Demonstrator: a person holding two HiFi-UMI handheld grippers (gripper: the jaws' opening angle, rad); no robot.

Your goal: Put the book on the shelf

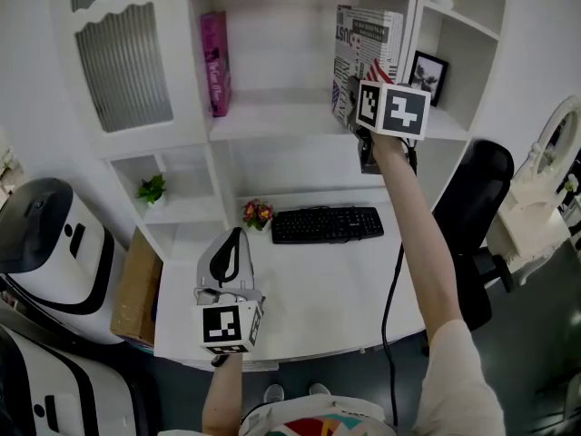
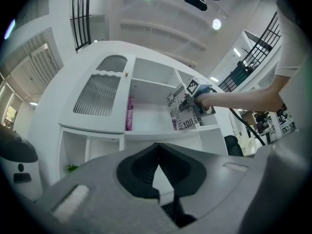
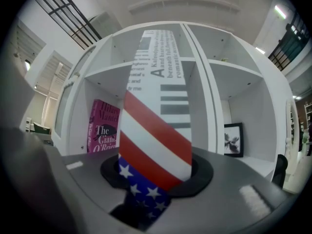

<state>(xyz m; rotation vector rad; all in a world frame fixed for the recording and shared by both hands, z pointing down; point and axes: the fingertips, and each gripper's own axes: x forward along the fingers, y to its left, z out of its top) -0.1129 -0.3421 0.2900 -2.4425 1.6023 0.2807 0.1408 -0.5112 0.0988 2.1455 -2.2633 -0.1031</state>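
Note:
The book (image 1: 361, 51), with a black-and-white print cover and a stars-and-stripes spine, stands upright at the right end of the middle shelf (image 1: 272, 116). My right gripper (image 1: 357, 121) is shut on its lower part. In the right gripper view the book (image 3: 156, 126) rises from between the jaws, tilted slightly. A pink book (image 1: 215, 62) leans at the shelf's left wall and shows as the pink book (image 3: 102, 130) behind. My left gripper (image 1: 234, 240) hangs low over the desk, jaws together and holding nothing. From the left gripper view (image 2: 157, 161) the book (image 2: 181, 112) is seen far off.
A black keyboard (image 1: 327, 224) and a small flower pot (image 1: 257, 213) sit at the back of the white desk (image 1: 318, 307). A framed picture (image 1: 427, 75) stands in the right cubby. A black chair (image 1: 472, 198) is at right, a cardboard box (image 1: 136, 289) at left.

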